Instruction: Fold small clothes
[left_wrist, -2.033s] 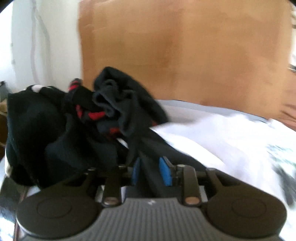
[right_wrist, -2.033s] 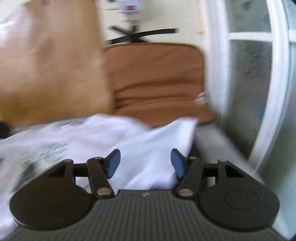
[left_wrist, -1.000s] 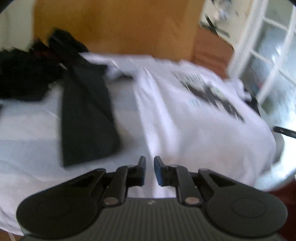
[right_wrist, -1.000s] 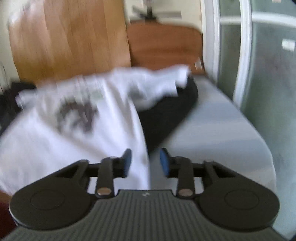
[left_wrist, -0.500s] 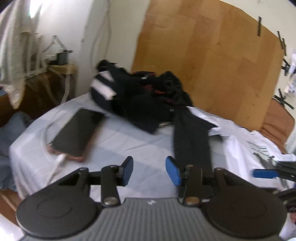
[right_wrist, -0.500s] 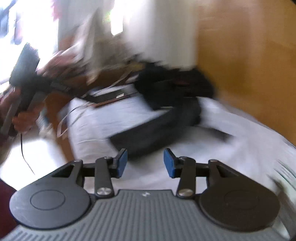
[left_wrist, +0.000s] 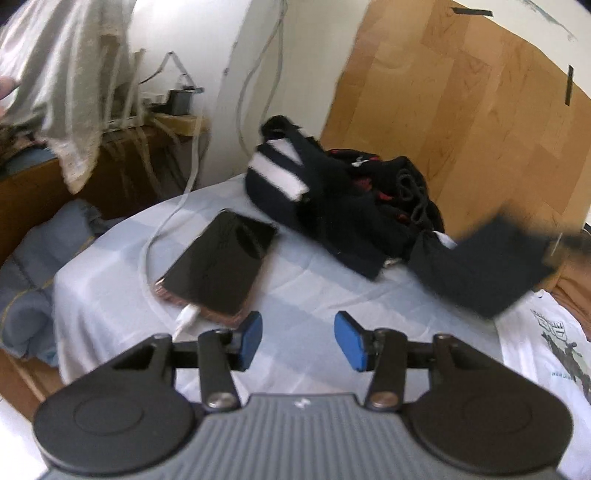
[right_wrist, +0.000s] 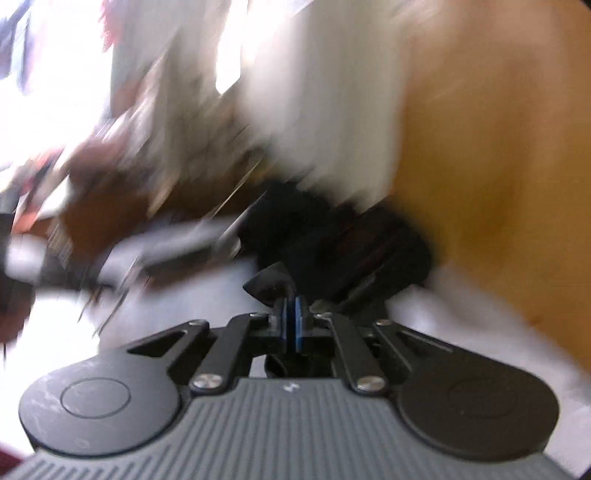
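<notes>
My left gripper (left_wrist: 297, 341) is open and empty above the pale sheet of the bed (left_wrist: 314, 295). A heap of dark clothes (left_wrist: 343, 206) with white and red stripes lies at the back by the wooden board. A long black garment (left_wrist: 476, 267) is lifted at its right end, blurred by motion. My right gripper (right_wrist: 291, 314) is shut on a corner of that black garment (right_wrist: 269, 284). The right wrist view is heavily blurred; the dark heap (right_wrist: 332, 236) shows behind the fingers. A white printed T-shirt (left_wrist: 546, 347) lies at the right.
A phone (left_wrist: 218, 269) on a white charging cable (left_wrist: 162, 236) lies on the sheet ahead of my left gripper. A blue-grey blanket (left_wrist: 29, 273) hangs off the left edge. A wooden board (left_wrist: 461, 122) stands behind the bed, a cluttered shelf (left_wrist: 110, 133) at the left.
My right gripper has shut on an end of the black garment and lifted it. My left gripper has opened wider and moved nearer the phone.
</notes>
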